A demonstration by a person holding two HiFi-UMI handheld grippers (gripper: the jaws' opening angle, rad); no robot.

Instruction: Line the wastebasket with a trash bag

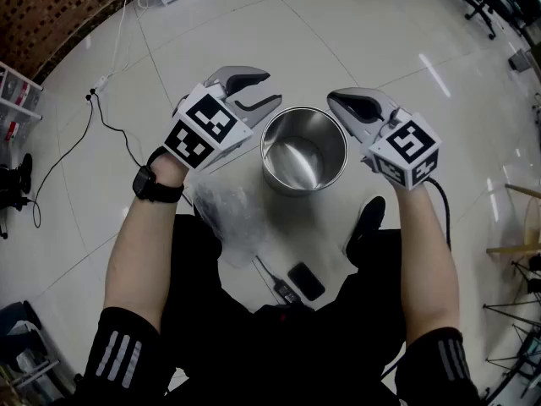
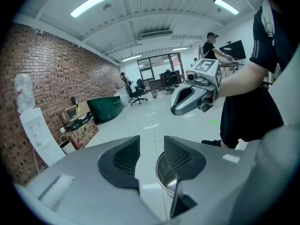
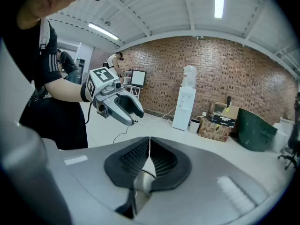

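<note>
A round steel wastebasket [image 1: 304, 150] stands on the white floor between my two grippers, with no liner in it. A crumpled clear trash bag [image 1: 232, 214] lies on the floor just below my left hand. My left gripper [image 1: 272, 89] hovers at the basket's left rim, jaws open with nothing between them; in the left gripper view [image 2: 152, 156] the basket's rim [image 2: 162, 172] shows under the pads. My right gripper [image 1: 334, 100] hangs at the right rim, shut and holding nothing, and in the right gripper view [image 3: 149, 149] the pads meet above the basket [image 3: 142, 183].
A dark phone [image 1: 306, 282] on a cable lies by the person's legs, and a black shoe [image 1: 365, 222] rests near the basket. A white cord [image 1: 106, 121] runs over the floor at left. A water dispenser [image 3: 185, 104] and boxes [image 3: 216, 125] stand along the brick wall.
</note>
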